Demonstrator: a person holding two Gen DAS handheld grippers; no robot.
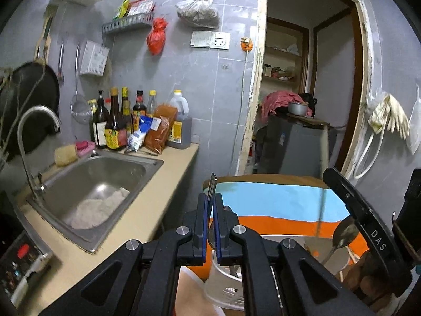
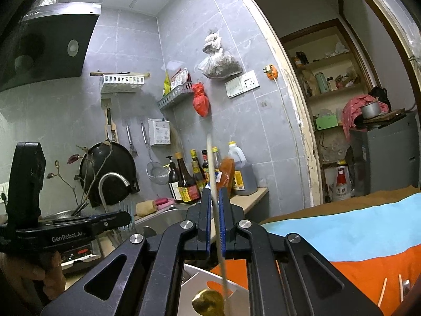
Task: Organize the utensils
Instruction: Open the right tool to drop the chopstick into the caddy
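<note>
Left hand-held gripper [image 1: 210, 202] is clenching metal utensils [image 1: 211, 184] lengthwise; white holder [image 1: 223, 289] is sitting directly below. Right hand-held gripper [image 2: 215, 197] is clenching upright chopstick [image 2: 210, 158].

Pale chopstick [image 2: 214, 184] between right gripper [image 2: 215, 200] fingers [image 2: 205, 210]

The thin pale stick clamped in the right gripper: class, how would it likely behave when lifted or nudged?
The thin pale stick is probably light, being slender. It looks stiff: it stands straight above the right gripper. Gripped only mid-length between narrow blue pads, it might pivot or slip if bumped.
</note>
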